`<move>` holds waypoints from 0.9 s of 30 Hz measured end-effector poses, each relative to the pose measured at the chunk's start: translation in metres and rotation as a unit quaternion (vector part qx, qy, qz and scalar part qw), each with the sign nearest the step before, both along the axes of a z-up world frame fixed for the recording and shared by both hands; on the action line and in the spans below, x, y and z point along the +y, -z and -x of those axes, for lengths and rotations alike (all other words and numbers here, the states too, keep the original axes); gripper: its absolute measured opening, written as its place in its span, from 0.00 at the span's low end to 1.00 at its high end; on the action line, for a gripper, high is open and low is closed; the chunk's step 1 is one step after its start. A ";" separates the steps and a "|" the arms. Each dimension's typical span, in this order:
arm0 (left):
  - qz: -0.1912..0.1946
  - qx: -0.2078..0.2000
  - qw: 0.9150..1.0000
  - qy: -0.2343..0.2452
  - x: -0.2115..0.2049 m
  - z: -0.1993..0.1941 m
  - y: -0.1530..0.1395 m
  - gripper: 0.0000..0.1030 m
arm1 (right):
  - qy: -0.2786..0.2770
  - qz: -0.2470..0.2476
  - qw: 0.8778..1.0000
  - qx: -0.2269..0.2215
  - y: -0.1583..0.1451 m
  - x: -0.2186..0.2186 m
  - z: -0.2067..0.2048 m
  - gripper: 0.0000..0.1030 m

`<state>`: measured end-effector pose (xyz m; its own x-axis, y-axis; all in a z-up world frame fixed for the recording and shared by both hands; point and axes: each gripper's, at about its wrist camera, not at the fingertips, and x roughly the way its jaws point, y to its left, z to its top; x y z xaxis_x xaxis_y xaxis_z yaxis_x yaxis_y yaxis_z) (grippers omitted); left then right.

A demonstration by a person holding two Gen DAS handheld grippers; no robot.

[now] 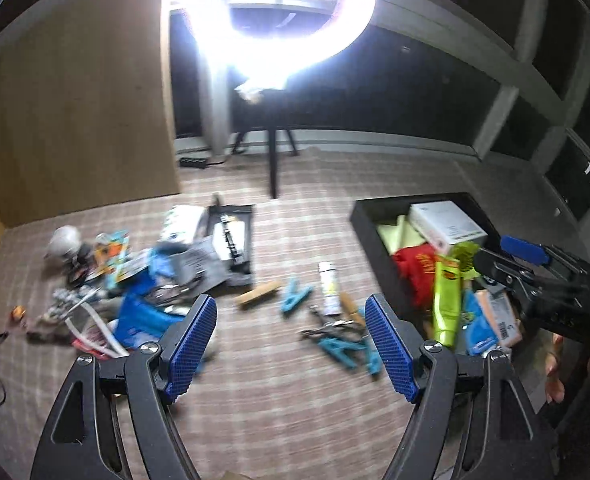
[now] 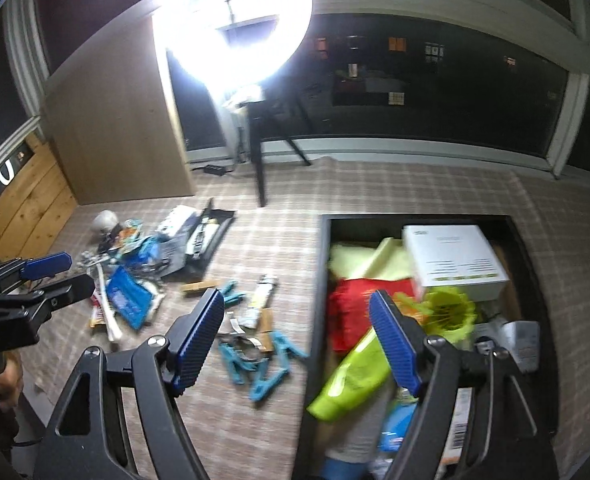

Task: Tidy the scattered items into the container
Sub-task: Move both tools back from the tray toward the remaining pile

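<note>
1. Container: a black open box occupying the right half of the right wrist view, already holding a white box, a red cloth, a lime-green tube and other items.
2. Right gripper: jaws stand wide with nothing between the pads; its right pad sits over the container's contents, its left pad over the rug.
3. Left gripper: jaws wide and empty, over bare checked rug at lower centre of the left wrist view.
4. Remaining items: teal clothespins and a small tube lie just left of the container; a larger heap with a blue packet lies at centre left.
5. Risk, judged: the clothespins overlap pliers-like metal parts, so a wide closure may catch several pieces and drop one.
6. Risk, judged: both grippers converging on the same cluster could collide.
7. Risk, judged: the container is crowded; tall items may deflect a release onto the rug.
</note>
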<state>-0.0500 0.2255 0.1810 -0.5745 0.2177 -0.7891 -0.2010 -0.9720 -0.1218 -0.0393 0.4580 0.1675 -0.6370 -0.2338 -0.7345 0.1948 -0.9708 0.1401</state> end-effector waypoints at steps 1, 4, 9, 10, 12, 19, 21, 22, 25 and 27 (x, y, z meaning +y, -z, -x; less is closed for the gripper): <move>0.000 -0.001 1.000 -0.006 -0.009 -0.002 0.000 0.73 | -0.003 0.001 1.000 0.000 0.001 -0.007 -0.002 0.72; 0.002 -0.001 1.000 -0.020 -0.033 -0.008 0.001 0.73 | -0.012 0.007 1.000 -0.001 0.003 -0.029 -0.006 0.72; 0.005 -0.001 0.999 -0.036 -0.069 -0.019 0.001 0.73 | -0.027 0.014 1.000 -0.002 0.006 -0.063 -0.014 0.72; 0.006 -0.003 0.999 -0.037 -0.075 -0.020 0.002 0.73 | -0.030 0.014 0.999 -0.001 0.007 -0.071 -0.017 0.72; 0.007 -0.002 0.999 -0.044 -0.090 -0.024 0.004 0.73 | -0.037 0.011 0.999 -0.001 0.010 -0.088 -0.021 0.72; 0.006 -0.001 0.999 -0.053 -0.122 -0.032 0.010 0.73 | -0.064 0.008 0.998 -0.001 0.020 -0.137 -0.034 0.72; 0.014 -0.003 0.998 -0.060 -0.129 -0.030 0.012 0.73 | -0.068 0.005 0.998 0.001 0.023 -0.148 -0.035 0.72; 0.015 -0.002 0.998 -0.061 -0.133 -0.029 0.013 0.73 | -0.069 0.004 0.998 0.001 0.024 -0.152 -0.035 0.72; 0.012 -0.002 0.998 -0.066 -0.143 -0.025 0.019 0.73 | -0.073 -0.003 0.997 -0.002 0.030 -0.164 -0.034 0.72; 0.014 0.000 0.998 -0.069 -0.149 -0.023 0.024 0.73 | -0.074 -0.002 0.997 -0.007 0.035 -0.169 -0.032 0.72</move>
<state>-0.0266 0.0764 0.1568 -0.5971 0.1142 -0.7940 -0.0658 -0.9934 -0.0935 -0.0077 0.2895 0.1329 -0.5860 -0.3217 -0.7437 0.3339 -0.9321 0.1401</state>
